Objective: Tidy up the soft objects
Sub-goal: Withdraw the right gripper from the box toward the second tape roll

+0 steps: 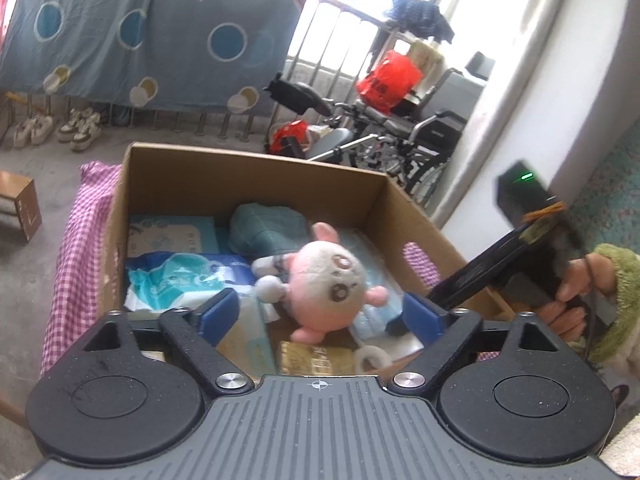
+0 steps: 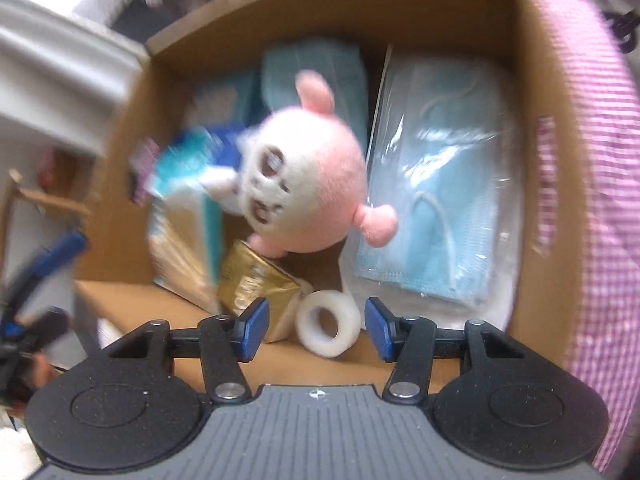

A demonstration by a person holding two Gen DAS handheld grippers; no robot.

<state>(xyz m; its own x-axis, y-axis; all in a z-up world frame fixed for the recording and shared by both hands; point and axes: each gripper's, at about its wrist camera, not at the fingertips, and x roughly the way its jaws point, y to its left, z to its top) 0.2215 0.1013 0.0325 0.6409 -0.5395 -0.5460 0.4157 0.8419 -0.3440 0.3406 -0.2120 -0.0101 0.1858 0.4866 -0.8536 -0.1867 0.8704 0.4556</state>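
Observation:
A pink and white plush toy (image 1: 325, 280) lies inside an open cardboard box (image 1: 256, 176), on top of packs of blue face masks (image 2: 440, 184) and tissue packets (image 1: 176, 276). It also shows in the right wrist view (image 2: 308, 184), blurred. My left gripper (image 1: 322, 314) is open and empty, just above the box's near side. My right gripper (image 2: 316, 330) is open and empty over the box, with a white tape roll (image 2: 328, 330) and a gold packet (image 2: 256, 284) below its fingers. The right gripper's body (image 1: 520, 248) shows at the right of the left wrist view.
The box sits on a pink checked cloth (image 1: 76, 248). Behind it are a wheelchair (image 1: 400, 136) with a red bag (image 1: 388, 80), a blue patterned sheet (image 1: 140, 28) on a railing, and shoes (image 1: 56, 128). A wall (image 1: 540, 100) stands to the right.

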